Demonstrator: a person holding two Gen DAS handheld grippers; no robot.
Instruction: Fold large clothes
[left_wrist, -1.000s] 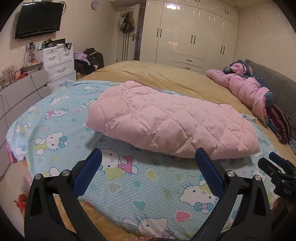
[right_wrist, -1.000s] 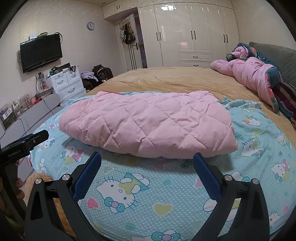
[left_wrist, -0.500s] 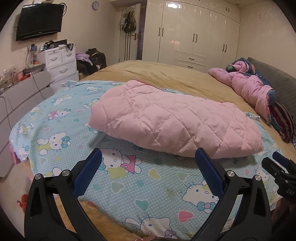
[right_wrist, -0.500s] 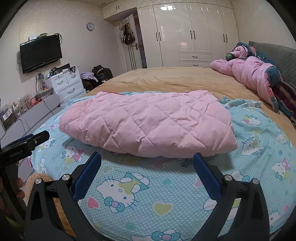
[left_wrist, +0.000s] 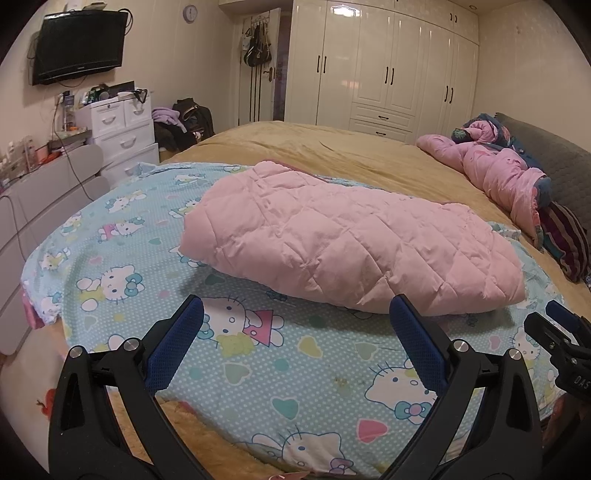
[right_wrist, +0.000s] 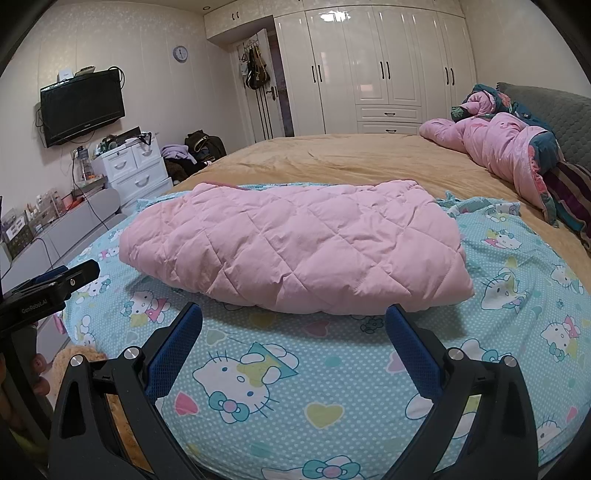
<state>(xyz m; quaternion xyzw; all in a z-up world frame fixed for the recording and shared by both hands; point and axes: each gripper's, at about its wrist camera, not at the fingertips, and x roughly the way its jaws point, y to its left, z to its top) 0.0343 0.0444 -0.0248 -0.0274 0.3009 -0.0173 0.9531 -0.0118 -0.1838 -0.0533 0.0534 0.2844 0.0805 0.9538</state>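
2 grippers, and you're holding both of them spread wide with nothing in them: the left gripper (left_wrist: 295, 334) and the right gripper (right_wrist: 294, 330) are each hovering at the bottom of their frames, over the cartoon-cat sheet (left_wrist: 236, 373) and just short of the pink quilted coat (left_wrist: 347, 243).

The coat is lying across the middle of both frames on that sheet, already doubled into 1 long puffy slab. Its near edge looks rounded and thick, with diamond stitching and light wrinkles on top.

My guess is you're sitting between folds. Next move probably calls for pinching 1 short end, maybe the one at right center (right_wrist: 454, 273), and carrying it over. Puffy fill will likely spring back, so grab deep.
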